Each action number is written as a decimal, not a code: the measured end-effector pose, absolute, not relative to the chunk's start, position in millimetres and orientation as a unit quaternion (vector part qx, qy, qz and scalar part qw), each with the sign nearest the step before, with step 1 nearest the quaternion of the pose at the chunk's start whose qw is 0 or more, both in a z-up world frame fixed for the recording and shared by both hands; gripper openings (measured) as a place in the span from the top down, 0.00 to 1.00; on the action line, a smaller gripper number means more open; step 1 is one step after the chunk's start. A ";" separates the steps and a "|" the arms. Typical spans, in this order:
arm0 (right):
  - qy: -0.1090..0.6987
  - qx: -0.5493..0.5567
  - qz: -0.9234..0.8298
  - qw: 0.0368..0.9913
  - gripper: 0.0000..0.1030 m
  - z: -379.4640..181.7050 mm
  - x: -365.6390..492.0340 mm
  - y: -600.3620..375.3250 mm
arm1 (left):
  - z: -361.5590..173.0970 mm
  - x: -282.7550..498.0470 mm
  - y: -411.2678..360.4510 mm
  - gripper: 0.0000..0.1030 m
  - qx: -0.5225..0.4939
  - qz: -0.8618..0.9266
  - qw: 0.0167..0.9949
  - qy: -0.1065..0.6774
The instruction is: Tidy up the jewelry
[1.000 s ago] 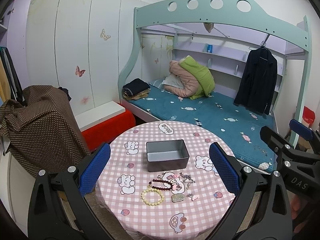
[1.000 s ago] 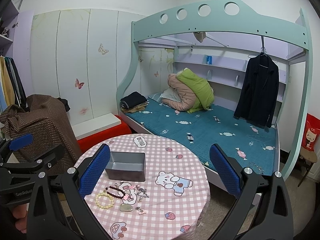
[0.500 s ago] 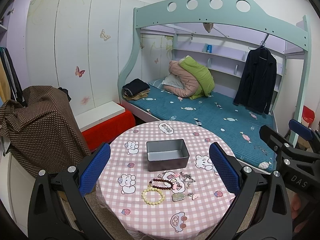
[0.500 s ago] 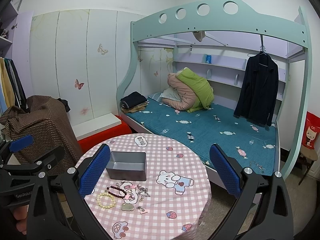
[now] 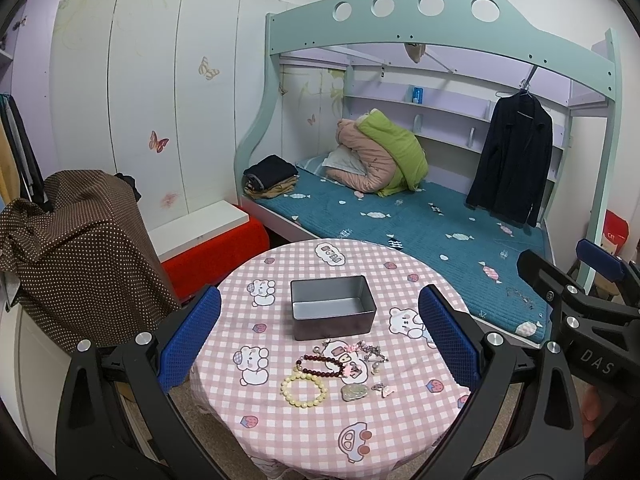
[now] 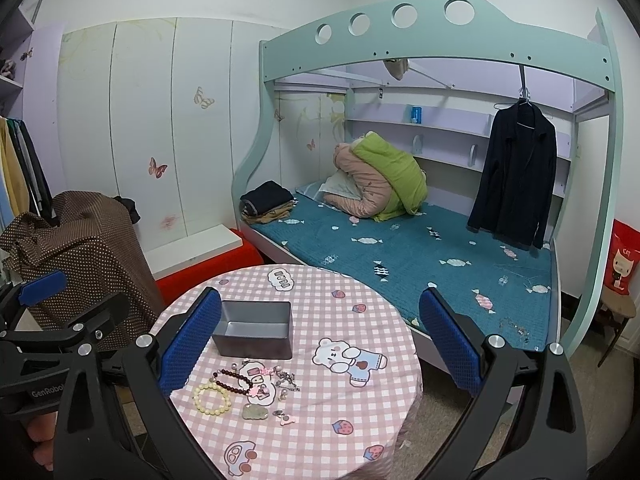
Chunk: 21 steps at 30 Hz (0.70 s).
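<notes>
Both grippers hover above the near edge of the round table (image 5: 304, 436) with its pink checked cloth, the left gripper (image 5: 320, 338) and the right gripper (image 6: 320, 340) each with blue-padded fingers spread wide and empty. An open grey metal box (image 5: 333, 312) sits mid-table. Just near of it lie a dark red bead bracelet (image 5: 320, 366), a cream bead bracelet (image 5: 304, 390), a pale green pendant (image 5: 354, 392) and small silver trinkets (image 5: 372, 354).

Teal bunk bed (image 5: 420, 236), hanging dark jacket (image 5: 510, 160), brown dotted cloth (image 5: 76, 248), red bench (image 5: 216, 248)
</notes>
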State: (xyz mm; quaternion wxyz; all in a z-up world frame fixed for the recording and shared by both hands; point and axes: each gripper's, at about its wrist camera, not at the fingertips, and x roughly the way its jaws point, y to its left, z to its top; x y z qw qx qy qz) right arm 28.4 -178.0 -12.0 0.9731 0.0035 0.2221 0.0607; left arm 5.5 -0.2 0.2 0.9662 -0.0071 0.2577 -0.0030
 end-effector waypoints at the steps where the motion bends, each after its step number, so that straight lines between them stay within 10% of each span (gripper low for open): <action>1: 0.223 0.004 0.061 0.973 0.07 -12.0 28.4 -177.9 | 0.2 5.4 0.1 0.05 -0.007 -0.003 0.966 0.258; 21: 0.230 0.008 0.068 0.971 0.07 -15.4 34.2 -185.0 | -6.5 0.9 -7.0 0.05 -0.006 0.002 0.965 0.261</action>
